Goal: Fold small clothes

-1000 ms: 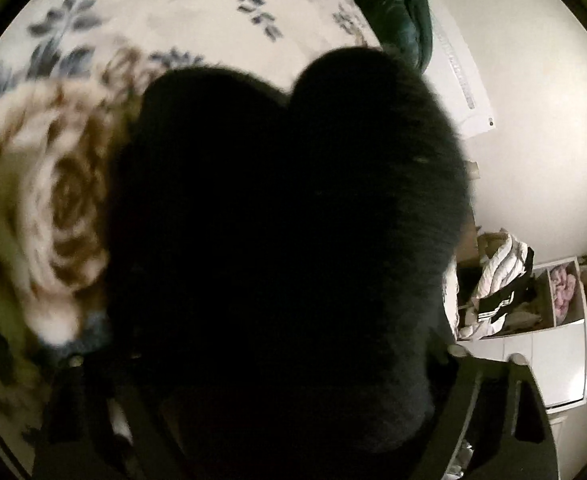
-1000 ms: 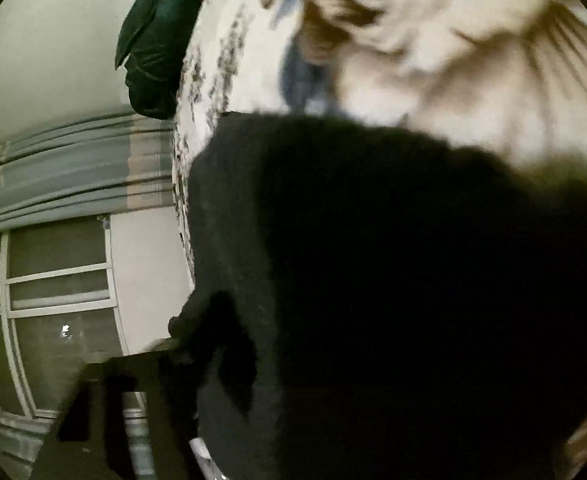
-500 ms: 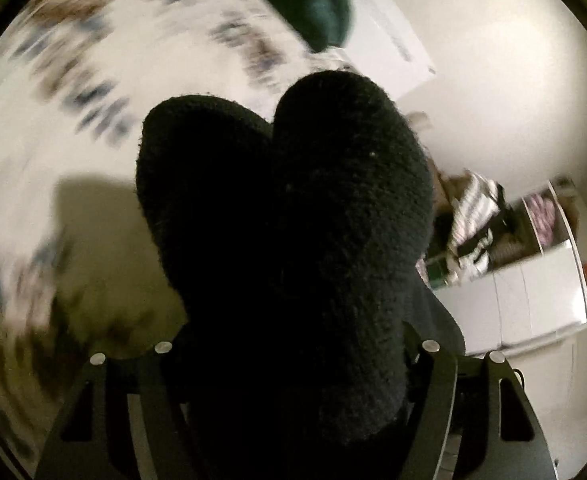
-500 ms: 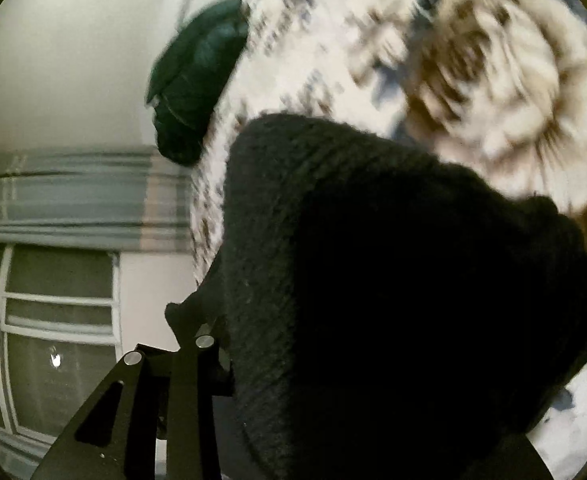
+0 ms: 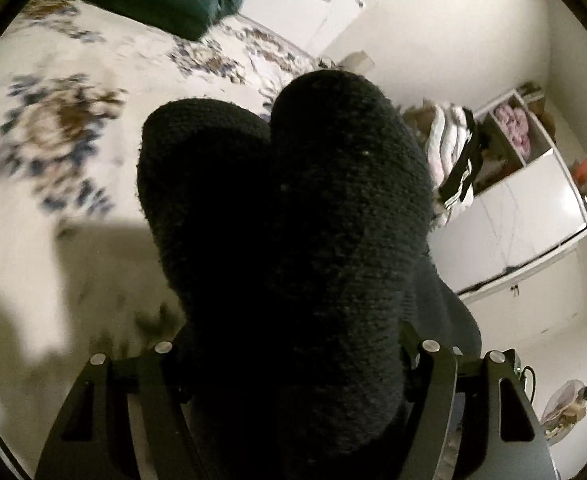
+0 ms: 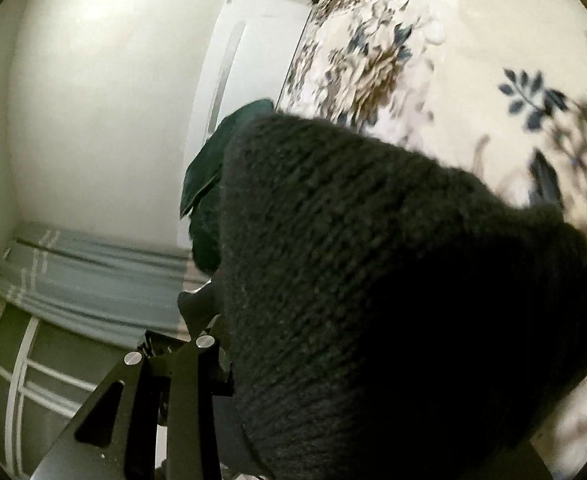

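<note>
Left gripper [image 5: 293,364] clamps a black knit sock [image 5: 285,248] that fills the centre of its frame, two rounded ends reaching upward over the floral bedspread [image 5: 53,128] at left, with a white shelf unit [image 5: 533,208] at right. Right gripper [image 6: 293,380] shows one finger [image 6: 165,392] at lower left, pressed to the sock [image 6: 393,300]; its other finger is hidden, so the grip cannot be confirmed. Behind lie a dark green cushion [image 6: 209,184] centre-left and the bedspread [image 6: 473,60] upper right.
</note>
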The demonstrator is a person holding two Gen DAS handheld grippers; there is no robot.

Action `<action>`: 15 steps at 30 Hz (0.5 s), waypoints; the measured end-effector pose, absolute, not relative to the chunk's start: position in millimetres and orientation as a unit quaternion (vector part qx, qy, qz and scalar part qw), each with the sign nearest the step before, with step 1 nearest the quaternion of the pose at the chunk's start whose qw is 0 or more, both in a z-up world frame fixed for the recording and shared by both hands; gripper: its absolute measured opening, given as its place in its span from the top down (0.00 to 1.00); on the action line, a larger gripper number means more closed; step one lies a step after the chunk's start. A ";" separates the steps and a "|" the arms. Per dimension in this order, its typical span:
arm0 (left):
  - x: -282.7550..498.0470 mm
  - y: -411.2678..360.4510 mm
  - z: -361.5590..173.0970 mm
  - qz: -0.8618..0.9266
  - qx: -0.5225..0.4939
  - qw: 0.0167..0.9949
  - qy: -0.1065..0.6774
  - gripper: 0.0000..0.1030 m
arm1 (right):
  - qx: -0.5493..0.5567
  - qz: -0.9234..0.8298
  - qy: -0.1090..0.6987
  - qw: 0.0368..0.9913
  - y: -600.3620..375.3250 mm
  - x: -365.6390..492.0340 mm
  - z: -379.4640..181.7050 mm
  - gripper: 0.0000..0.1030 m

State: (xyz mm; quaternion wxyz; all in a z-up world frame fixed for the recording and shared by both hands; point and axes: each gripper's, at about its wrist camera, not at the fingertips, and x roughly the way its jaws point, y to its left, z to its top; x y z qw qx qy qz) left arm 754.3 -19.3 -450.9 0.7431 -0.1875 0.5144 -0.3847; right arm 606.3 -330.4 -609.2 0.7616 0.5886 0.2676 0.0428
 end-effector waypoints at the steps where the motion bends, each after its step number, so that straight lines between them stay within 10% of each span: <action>1: 766.8 -31.1 -464.0 -0.386 -0.179 0.740 0.521 0.33 | 0.588 0.038 0.267 0.762 -335.1 614.8 -616.6 0.62; 6: 787.6 -64.5 -530.4 -0.359 -0.143 0.717 0.580 0.29 | 0.577 -0.004 0.316 0.753 -363.8 644.5 -675.6 0.61; 15: 758.2 -60.1 -494.4 -0.274 -0.121 0.761 0.575 0.25 | 0.456 -0.076 0.445 0.767 -364.9 635.0 -671.3 0.17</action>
